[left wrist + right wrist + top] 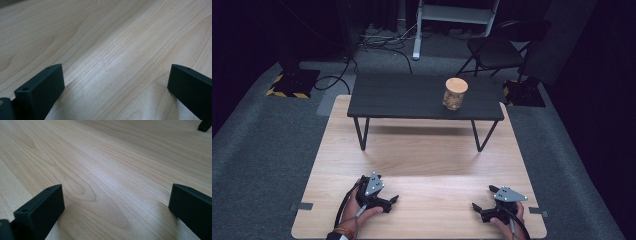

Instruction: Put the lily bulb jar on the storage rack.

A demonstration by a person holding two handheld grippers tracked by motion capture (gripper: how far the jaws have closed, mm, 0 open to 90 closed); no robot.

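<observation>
Blurring the jar's (455, 93) contents, dim light hides detail.

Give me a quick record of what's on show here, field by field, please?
Setting: light wooden table on grey carpet
On it: small dark raised shelf
Jar: glass jar with wooden lid, standing upright on the shelf's right part
Left gripper: open, resting near the table's near edge
Right gripper: open, likewise
Background: folding chair

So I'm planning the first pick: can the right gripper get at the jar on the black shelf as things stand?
Probably yes. The jar stands alone on the raised black shelf, nothing beside it, and the right gripper rests open and empty on the wooden table. It's a long forward reach, though.
</observation>
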